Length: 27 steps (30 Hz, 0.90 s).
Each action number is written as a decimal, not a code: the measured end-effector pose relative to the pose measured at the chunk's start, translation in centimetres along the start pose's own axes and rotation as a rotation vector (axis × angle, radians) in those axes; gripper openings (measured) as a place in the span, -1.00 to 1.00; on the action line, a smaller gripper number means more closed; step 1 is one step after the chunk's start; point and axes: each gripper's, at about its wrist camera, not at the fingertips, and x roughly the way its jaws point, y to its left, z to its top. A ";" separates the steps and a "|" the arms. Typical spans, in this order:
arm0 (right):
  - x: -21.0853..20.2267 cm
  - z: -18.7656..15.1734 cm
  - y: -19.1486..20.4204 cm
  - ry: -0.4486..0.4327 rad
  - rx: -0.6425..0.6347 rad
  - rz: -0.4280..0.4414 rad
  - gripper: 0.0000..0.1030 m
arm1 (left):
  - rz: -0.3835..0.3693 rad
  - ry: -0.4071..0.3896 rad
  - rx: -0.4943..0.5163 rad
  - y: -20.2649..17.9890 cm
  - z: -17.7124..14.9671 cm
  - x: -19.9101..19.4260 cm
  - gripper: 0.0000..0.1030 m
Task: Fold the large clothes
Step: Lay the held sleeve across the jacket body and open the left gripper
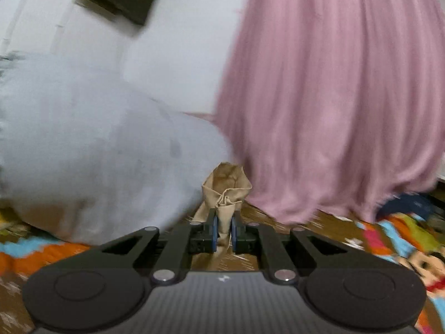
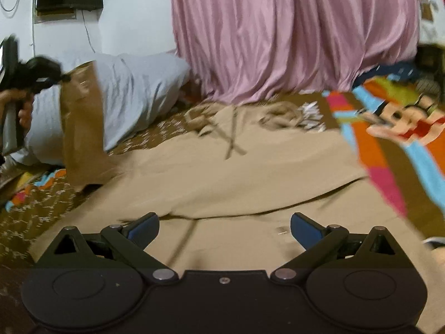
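We had the left gripper (image 1: 224, 229) clamped on a bunched corner of the tan garment (image 2: 236, 172), its fingers (image 1: 214, 231) pinched together on the cloth. We read that as carrying one edge up and over to start a fold. The rest of the garment lay spread flat on the bed (image 2: 33, 217), over the brown patterned sheet and next to the cartoon blanket (image 2: 389, 139). That suits a large piece: most of it stays down while one corner travels. The right gripper (image 2: 224, 229) sat low over the near part of the cloth with fingers (image 2: 144, 228) wide apart and nothing between them. We judged it ready to pin or grab the near edge. The left wrist view showed us the pinch itself up close, plus the white pillow (image 1: 83, 153) and pink curtain (image 1: 333, 97), but almost none of the garment. The right wrist view gave the whole layout: the lifted strip hanging from the left gripper at far left in front of the pillow, a hand (image 2: 20, 105) on its handle, and loose ties near the far edge.
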 end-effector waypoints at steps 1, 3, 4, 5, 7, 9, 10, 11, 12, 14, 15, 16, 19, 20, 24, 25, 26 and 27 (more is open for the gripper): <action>-0.5 -0.1 -0.8 -0.011 -0.006 -0.022 0.96 | -0.027 0.017 0.009 -2.1 -0.6 0.2 -0.82; -1.4 -0.7 -2.3 -0.031 -0.004 -0.070 0.96 | -0.075 0.053 0.029 -5.9 -2.1 0.4 -0.82; -1.9 -1.0 -2.9 -0.041 0.004 -0.089 0.96 | -0.095 0.075 0.041 -7.6 -3.0 0.6 -0.82; -2.4 -1.4 -3.8 -0.054 0.017 -0.114 0.96 | -0.114 0.104 0.058 -9.2 -4.3 0.8 -0.82; -3.4 -2.3 -5.2 -0.082 0.043 -0.159 0.96 | -0.139 0.166 0.104 -11.7 -6.9 1.3 -0.82; -3.8 -2.8 -6.5 -0.088 0.077 -0.177 0.96 | -0.163 0.225 0.142 -13.6 -9.9 1.2 -0.82; -3.8 -2.9 -7.2 -0.082 0.099 -0.175 0.96 | -0.177 0.255 0.151 -14.3 -11.2 1.1 -0.82; -3.8 -2.9 -7.9 -0.079 0.123 -0.171 0.96 | -0.190 0.294 0.159 -14.7 -12.4 1.3 -0.82; -3.8 -2.8 -8.4 -0.080 0.142 -0.171 0.96 | -0.199 0.324 0.160 -14.8 -13.4 1.1 -0.81; -3.7 -2.9 -9.1 -0.079 0.164 -0.172 0.96 | -0.234 0.377 0.150 -15.4 -15.1 0.6 -0.80; -3.7 -2.9 -9.3 -0.076 0.175 -0.171 0.96 | -0.253 0.399 0.142 -15.2 -15.7 0.5 -0.80; -3.6 -3.0 -9.5 -0.072 0.186 -0.169 0.96 | -0.271 0.415 0.137 -14.9 -16.1 0.3 -0.79; -3.4 -3.2 -10.0 -0.066 0.215 -0.175 0.96 | -0.320 0.429 0.138 -14.6 -16.4 -0.5 -0.79; -3.4 -3.2 -9.9 -0.064 0.223 -0.179 0.96 | -0.336 0.420 0.142 -14.8 -16.2 -0.7 -0.80; -3.2 -3.3 -10.3 -0.064 0.266 -0.196 0.96 | -0.387 0.425 0.147 -15.5 -16.1 -1.4 -0.79; -3.1 -3.4 -10.4 -0.063 0.275 -0.198 0.96 | -0.395 0.446 0.153 -15.8 -16.2 -1.1 -0.78; -3.0 -3.5 -10.5 -0.061 0.284 -0.200 0.96 | -0.407 0.486 0.145 -15.7 -16.4 -0.9 -0.71; -2.9 -3.6 -10.6 -0.058 0.290 -0.201 0.96 | -0.416 0.517 0.124 -15.6 -16.4 -0.7 -0.65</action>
